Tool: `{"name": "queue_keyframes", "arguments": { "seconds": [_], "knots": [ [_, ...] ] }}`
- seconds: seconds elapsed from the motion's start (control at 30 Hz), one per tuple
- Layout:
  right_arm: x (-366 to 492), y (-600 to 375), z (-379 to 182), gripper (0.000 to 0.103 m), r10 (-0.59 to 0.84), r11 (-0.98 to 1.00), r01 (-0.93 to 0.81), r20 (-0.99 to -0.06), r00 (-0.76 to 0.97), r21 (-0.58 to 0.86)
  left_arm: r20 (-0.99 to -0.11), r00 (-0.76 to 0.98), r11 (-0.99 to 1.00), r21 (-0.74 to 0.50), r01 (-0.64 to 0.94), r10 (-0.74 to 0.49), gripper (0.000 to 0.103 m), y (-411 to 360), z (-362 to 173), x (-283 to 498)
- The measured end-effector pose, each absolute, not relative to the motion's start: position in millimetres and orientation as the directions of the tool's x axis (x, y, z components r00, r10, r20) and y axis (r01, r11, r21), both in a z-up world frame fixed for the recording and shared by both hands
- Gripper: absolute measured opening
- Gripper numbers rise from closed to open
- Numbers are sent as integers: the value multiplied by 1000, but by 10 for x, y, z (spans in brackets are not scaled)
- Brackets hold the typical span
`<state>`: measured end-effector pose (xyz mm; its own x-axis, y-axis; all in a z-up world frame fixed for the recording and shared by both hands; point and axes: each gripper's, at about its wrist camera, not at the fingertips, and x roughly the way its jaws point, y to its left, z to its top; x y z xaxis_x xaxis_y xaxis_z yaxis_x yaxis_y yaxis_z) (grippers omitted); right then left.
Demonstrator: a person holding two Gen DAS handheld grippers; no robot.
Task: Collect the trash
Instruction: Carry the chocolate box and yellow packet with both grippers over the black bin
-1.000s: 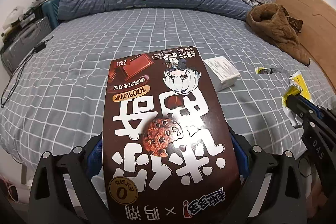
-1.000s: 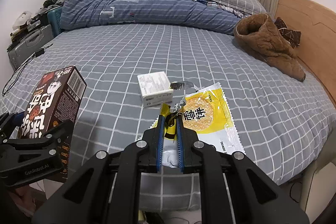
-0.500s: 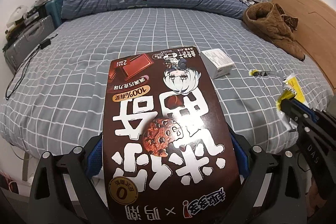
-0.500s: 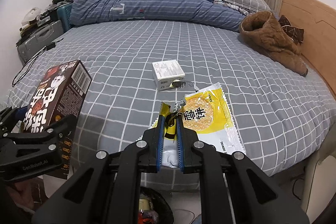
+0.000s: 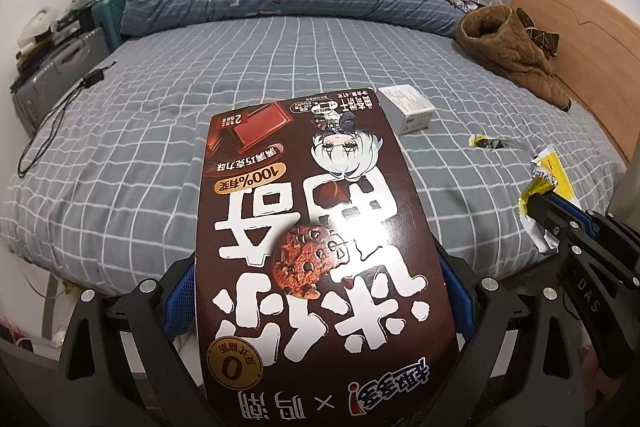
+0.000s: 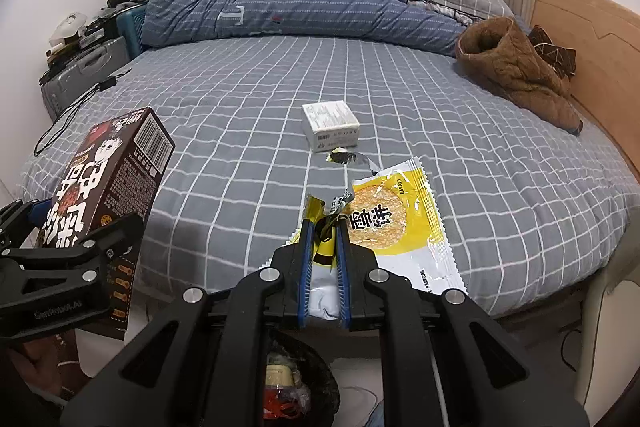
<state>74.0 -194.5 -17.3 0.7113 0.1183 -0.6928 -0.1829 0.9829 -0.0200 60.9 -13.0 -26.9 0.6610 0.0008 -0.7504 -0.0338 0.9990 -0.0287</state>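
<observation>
Above the foot of a grey checked bed (image 6: 256,115), the left gripper (image 5: 316,291) clamps a brown cookie box (image 5: 316,247) while the right gripper (image 6: 323,227) pinches a yellow snack wrapper (image 6: 396,215); a white carton (image 6: 330,125) and torn wrapper scrap (image 6: 348,158) lie on the bed.

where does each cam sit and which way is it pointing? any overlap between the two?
Left wrist: on the left tongs, off the bed's near edge, facing the headboard end; its fingers clamp the brown cookie box; the right tongs show at right.
Right wrist: on the right tongs, same facing, above a bin; they pinch the yellow wrapper; the left tongs show at left.
Shared: white box, torn wrapper scrap, brown coat, blue duvet.
</observation>
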Motion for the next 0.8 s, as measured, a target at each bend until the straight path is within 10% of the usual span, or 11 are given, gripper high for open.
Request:
{"name": "queue_keyframes", "arguments": {
  "seconds": [0.8],
  "knots": [
    [-48, -1937, -343, 11, 152, 976, -218, -730, 666, 4, -782, 624, 1000, -12, -4, -7, 93, -232, -425, -217]
  ]
}}
